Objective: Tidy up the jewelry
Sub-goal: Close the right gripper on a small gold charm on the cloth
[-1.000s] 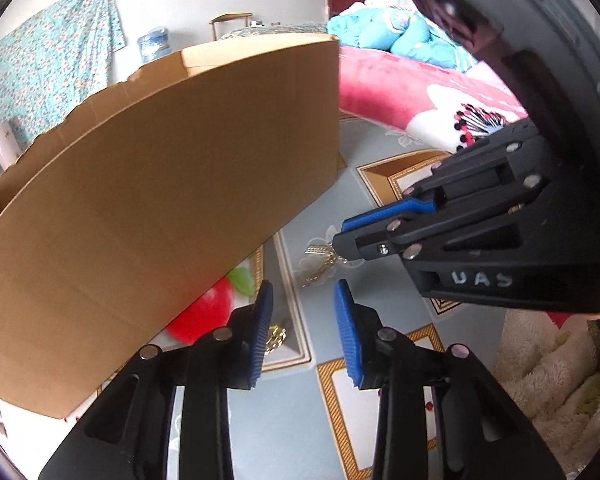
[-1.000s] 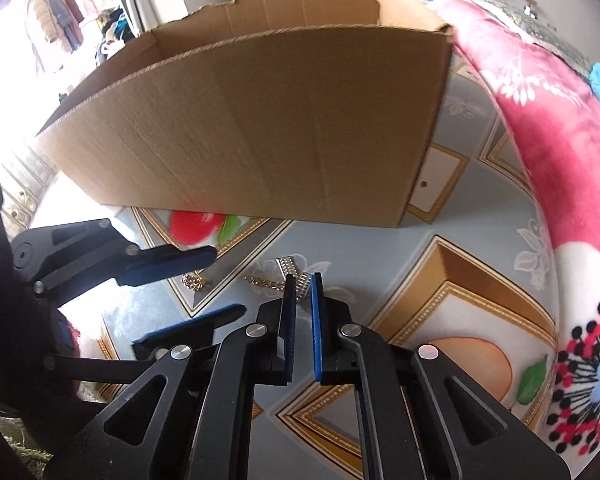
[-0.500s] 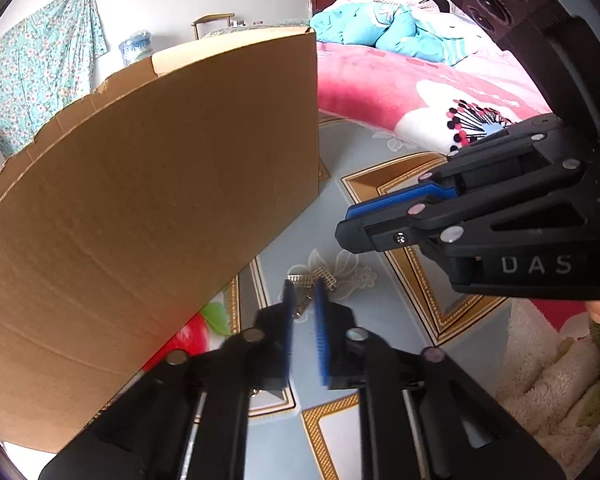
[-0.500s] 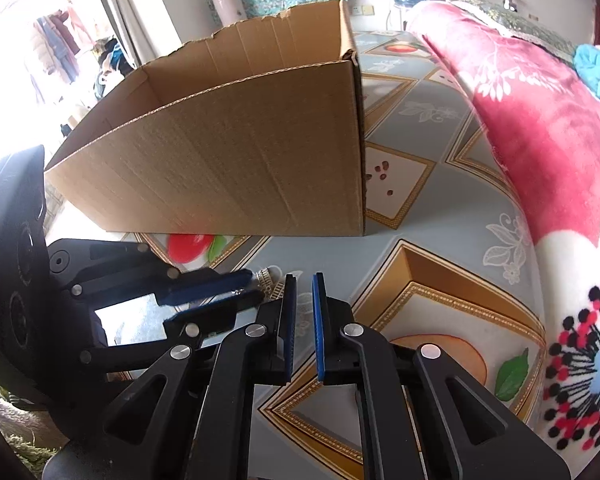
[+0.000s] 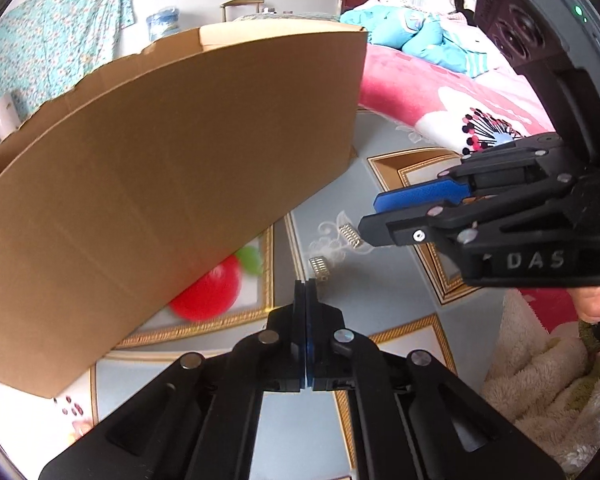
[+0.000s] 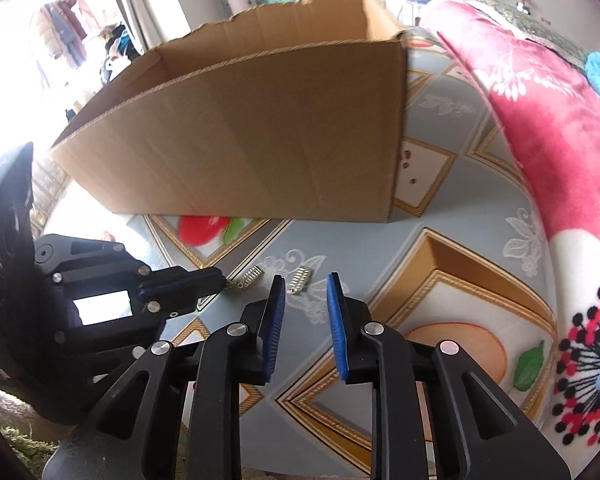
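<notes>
L tongs (image 5: 305, 286), open a sec ago, are now shut tight, tips on the floor (image 5: 380, 360). In the R view they look to nip the gold chain (image 6: 231, 283) by one silver clip (image 5: 320, 267). R tongs (image 6: 305, 280), shut before, are opening w/ nothing btwn the pads; the 2nd clip (image 5: 350, 236) lies loose just ahead of them. Prob a handover: R lets go, L takes the piece. Box (image 6: 260, 132) is just behind, so the lift into it is still to do.
</notes>
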`<action>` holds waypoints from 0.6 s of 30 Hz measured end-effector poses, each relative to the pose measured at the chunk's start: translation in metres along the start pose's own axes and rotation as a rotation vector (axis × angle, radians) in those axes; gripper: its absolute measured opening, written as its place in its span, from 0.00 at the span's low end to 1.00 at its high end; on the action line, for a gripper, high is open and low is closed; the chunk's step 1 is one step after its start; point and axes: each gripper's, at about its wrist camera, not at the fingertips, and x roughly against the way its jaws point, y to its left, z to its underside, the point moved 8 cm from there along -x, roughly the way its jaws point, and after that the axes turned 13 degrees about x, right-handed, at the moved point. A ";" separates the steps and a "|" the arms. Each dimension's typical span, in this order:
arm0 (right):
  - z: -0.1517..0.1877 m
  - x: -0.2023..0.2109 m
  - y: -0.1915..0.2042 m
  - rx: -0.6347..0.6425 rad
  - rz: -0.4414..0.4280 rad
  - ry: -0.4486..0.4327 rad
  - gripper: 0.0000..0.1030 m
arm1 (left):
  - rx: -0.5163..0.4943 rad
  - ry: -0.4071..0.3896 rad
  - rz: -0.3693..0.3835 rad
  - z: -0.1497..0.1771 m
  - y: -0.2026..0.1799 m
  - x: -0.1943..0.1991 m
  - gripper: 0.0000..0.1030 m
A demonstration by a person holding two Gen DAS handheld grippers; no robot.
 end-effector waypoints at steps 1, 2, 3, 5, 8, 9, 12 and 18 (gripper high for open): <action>0.000 -0.002 0.002 0.015 0.011 0.008 0.21 | 0.003 0.000 0.001 0.001 0.000 0.001 0.00; -0.001 -0.004 0.004 0.025 0.021 0.012 0.21 | 0.004 -0.001 0.001 0.001 0.000 0.001 0.00; -0.002 -0.007 0.005 0.035 0.033 0.018 0.21 | 0.005 -0.002 0.002 0.001 0.000 0.001 0.00; -0.003 -0.011 0.006 0.043 0.040 0.031 0.21 | 0.003 -0.002 0.002 0.002 0.001 0.001 0.00; -0.006 -0.013 0.009 0.068 0.065 0.040 0.19 | -0.002 -0.004 0.003 0.002 0.001 0.001 0.00; -0.006 -0.013 0.010 0.080 0.076 0.044 0.18 | -0.004 -0.004 0.003 0.001 0.001 0.001 0.00; -0.008 -0.014 0.016 0.125 0.111 0.056 0.17 | -0.005 -0.007 0.005 0.002 0.001 0.001 0.00; -0.009 -0.014 0.026 0.199 0.128 0.076 0.05 | -0.005 -0.011 0.006 0.003 0.002 0.003 0.00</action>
